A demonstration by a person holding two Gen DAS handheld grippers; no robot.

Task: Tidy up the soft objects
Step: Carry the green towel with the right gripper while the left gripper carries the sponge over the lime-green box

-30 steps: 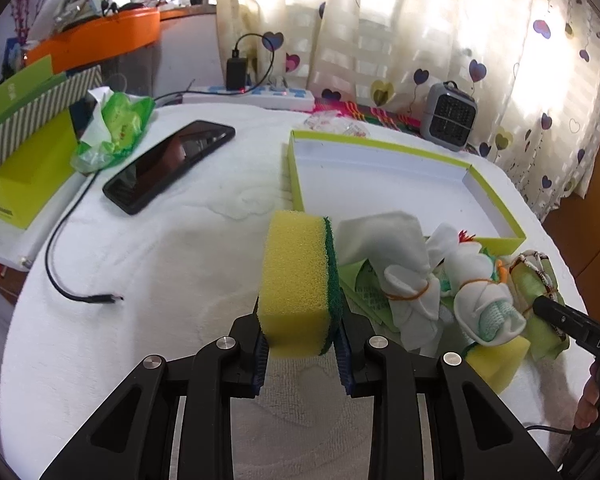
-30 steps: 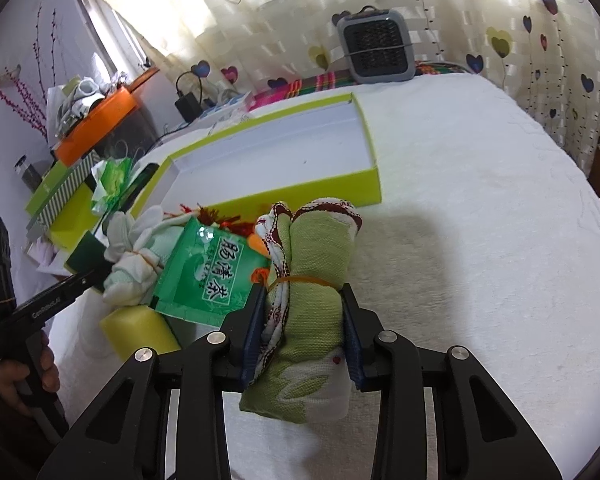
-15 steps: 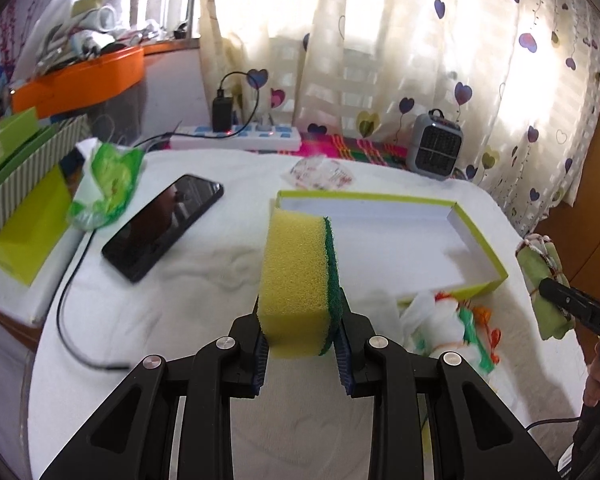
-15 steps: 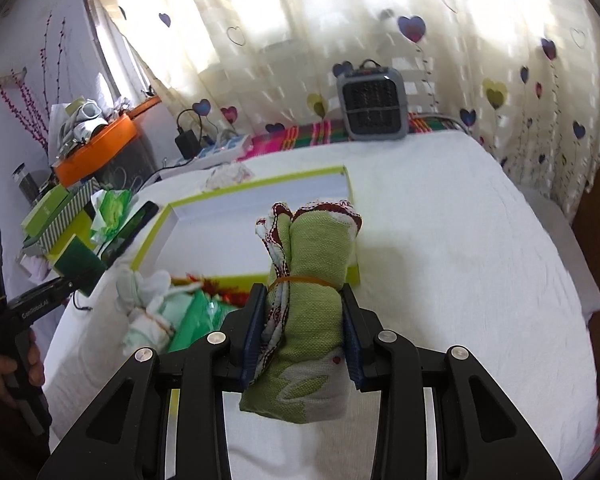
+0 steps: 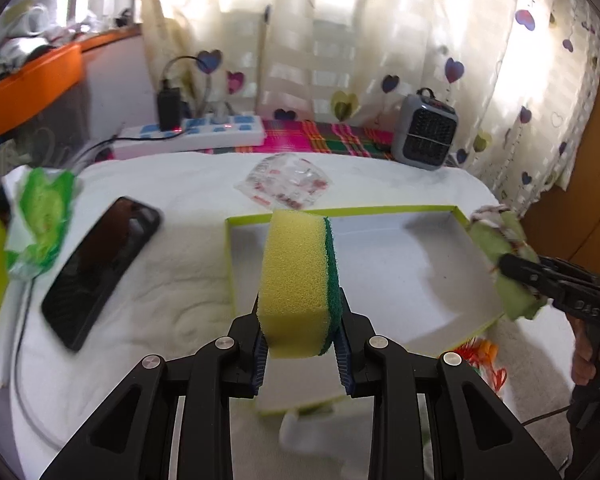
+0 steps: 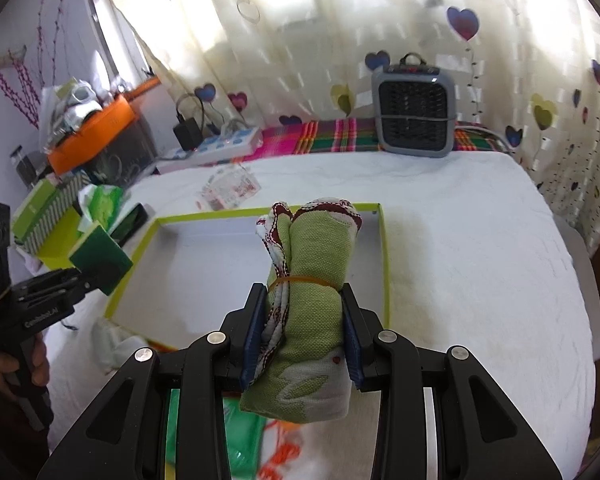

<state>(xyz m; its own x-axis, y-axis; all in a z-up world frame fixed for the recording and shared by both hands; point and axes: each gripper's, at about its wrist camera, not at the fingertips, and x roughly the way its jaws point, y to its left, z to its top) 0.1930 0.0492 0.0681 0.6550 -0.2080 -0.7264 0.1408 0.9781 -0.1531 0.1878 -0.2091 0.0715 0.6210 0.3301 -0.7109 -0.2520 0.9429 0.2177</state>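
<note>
Over the shallow lime-rimmed white box (image 5: 428, 264), left view: my left gripper (image 5: 301, 354) clamps a yellow sponge with green scrub side (image 5: 300, 276). Right view: my right gripper (image 6: 303, 338) clamps a rolled green towel with rubber band (image 6: 314, 304), above the box.

Daylit cream curtains printed with hearts (image 6: 380, 40) behind a white textured tabletop (image 6: 480, 260), small grey fan heater (image 6: 414, 122) on plaid cloth (image 6: 328, 136), orange shelf (image 6: 96, 136) at left.

green packet (image 6: 236, 436) behind jaws, phone (image 5: 100, 264) blurred
</note>
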